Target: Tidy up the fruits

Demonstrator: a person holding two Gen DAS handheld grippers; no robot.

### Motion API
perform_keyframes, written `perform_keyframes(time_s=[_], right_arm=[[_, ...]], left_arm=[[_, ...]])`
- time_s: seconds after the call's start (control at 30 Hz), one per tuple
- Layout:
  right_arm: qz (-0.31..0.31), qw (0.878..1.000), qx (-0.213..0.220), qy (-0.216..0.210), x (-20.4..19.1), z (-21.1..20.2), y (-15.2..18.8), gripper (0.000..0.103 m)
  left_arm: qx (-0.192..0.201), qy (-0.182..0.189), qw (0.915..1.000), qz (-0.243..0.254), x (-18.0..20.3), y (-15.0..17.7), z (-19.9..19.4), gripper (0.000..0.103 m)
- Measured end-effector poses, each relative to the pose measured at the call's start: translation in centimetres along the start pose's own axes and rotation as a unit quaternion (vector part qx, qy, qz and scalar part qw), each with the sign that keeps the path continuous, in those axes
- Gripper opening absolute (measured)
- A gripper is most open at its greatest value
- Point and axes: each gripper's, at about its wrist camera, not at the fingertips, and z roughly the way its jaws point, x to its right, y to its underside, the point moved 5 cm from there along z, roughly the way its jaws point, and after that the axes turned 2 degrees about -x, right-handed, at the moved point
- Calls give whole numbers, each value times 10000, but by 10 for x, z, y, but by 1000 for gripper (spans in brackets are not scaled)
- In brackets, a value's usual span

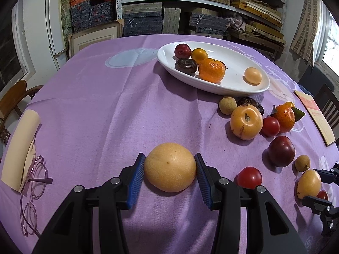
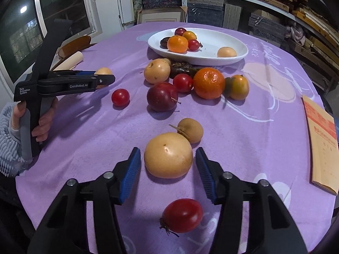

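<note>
Purple cloth covers the surface [image 2: 89,127]; shelves of stacked boxes stand behind. Five or six fruits lie in the white dish [image 2: 233,57], about a dozen outside. The left gripper [image 1: 170,178] clamps a tan fruit [image 1: 170,167]. The right gripper [image 2: 168,174] straddles a yellow fruit [image 2: 168,155], pads apart from it.

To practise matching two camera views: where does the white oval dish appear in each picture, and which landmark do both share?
Left wrist view: white oval dish, upper right of centre.
Right wrist view: same dish, top centre.
Shared landmark: large mandarin lying in it.
</note>
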Motion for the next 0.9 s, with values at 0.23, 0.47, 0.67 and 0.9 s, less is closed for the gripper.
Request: perform_keyframes(time_s=[0.23, 0.47, 0.67, 0.9], right_arm=[[90, 9999, 64, -60, 3, 0, 1, 46], [513, 9971, 351, -444, 17, -18, -5, 46], [605, 9945, 715, -466, 31, -44, -34, 46], [597, 9919, 1118, -128, 56, -52, -101, 46]], left_arm=[[21, 75, 10000, -20, 1, -1, 0, 48], [211, 195, 9996, -65, 4, -10, -9, 48], [224, 199, 9995, 54, 11, -38, -8, 48], [450, 239, 9985, 199, 23, -97, -1, 48]])
